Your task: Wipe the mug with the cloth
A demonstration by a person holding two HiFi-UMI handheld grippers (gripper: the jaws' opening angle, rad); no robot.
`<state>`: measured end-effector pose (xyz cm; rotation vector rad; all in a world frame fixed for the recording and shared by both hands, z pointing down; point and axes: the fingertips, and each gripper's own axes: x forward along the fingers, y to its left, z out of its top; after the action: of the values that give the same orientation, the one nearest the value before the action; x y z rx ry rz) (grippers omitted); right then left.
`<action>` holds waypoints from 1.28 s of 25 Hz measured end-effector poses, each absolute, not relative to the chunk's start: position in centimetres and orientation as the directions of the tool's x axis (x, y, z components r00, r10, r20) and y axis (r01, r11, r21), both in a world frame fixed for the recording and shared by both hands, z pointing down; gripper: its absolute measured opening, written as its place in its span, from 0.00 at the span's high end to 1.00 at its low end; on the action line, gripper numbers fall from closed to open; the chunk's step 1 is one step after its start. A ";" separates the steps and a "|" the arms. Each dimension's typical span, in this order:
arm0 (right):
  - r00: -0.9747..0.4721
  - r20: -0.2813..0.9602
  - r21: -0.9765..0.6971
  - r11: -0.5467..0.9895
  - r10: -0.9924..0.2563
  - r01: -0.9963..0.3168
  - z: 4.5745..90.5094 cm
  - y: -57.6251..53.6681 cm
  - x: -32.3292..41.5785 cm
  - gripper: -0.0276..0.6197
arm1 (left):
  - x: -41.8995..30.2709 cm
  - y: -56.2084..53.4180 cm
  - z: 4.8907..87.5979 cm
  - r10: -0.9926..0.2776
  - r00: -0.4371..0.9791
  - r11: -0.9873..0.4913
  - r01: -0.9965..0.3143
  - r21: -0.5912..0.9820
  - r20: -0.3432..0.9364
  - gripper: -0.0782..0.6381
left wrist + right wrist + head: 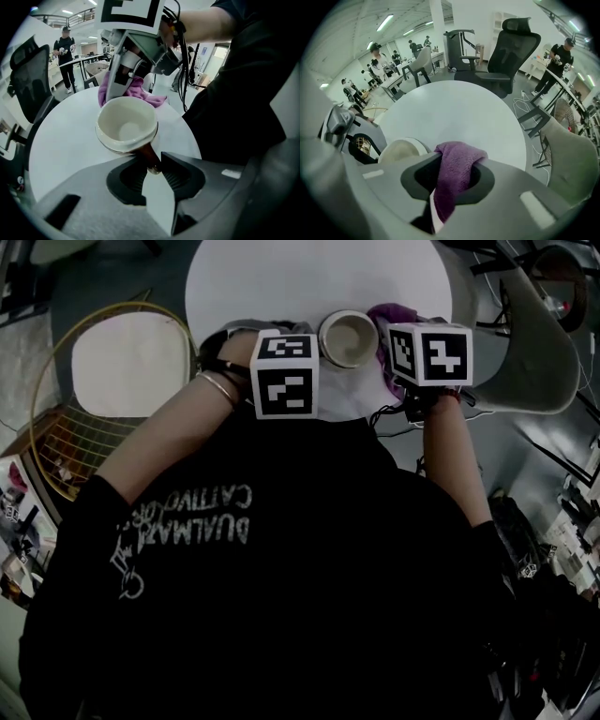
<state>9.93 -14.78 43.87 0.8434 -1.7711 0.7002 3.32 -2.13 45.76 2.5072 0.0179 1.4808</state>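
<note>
left gripper: fingers clamped on mug handle
right gripper: fingers pinching purple cloth
mug: upright, cloth just beside it

A round white desk with a plain matte top stands on a grey floor. Over its near edge are 1 cream mug and 1 purple cloth. Whether either rests on the top cannot be told.
</note>
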 end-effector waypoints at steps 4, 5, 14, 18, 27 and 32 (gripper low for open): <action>-0.257 0.941 -0.077 0.602 -0.219 -0.795 43.6 -15.3 8.7 0.86 | 2.9 -1.9 45.6 0.114 0.502 -0.975 -0.109 0.193 0.857 0.76; -0.260 0.941 -0.078 0.606 -0.218 -0.791 43.6 -15.4 8.5 0.86 | 2.9 -1.9 45.6 0.110 0.507 -0.975 -0.112 0.192 0.855 0.76; -0.321 0.926 -0.122 0.645 -0.200 -0.754 43.3 -15.9 5.6 0.86 | 3.1 -2.0 45.5 0.089 0.527 -0.973 -0.136 0.187 0.845 0.76; -0.340 0.923 -0.139 0.664 -0.182 -0.734 43.5 -15.8 4.6 0.86 | 3.3 -2.3 45.8 0.072 0.544 -0.964 -0.176 0.197 0.836 0.77; -0.340 0.929 -0.126 0.737 -0.147 -0.663 43.7 -14.3 2.3 0.86 | 2.3 -3.6 45.7 -0.038 0.594 -0.930 -0.314 0.189 0.803 0.79; -0.329 0.932 -0.100 0.770 -0.148 -0.630 43.7 -13.8 1.7 0.86 | 2.5 -3.6 45.7 -0.035 0.604 -0.924 -0.324 0.205 0.796 0.79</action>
<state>1.73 -13.80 43.67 0.5955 -1.8727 0.5516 2.48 -3.55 45.70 2.5046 -0.2905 1.2336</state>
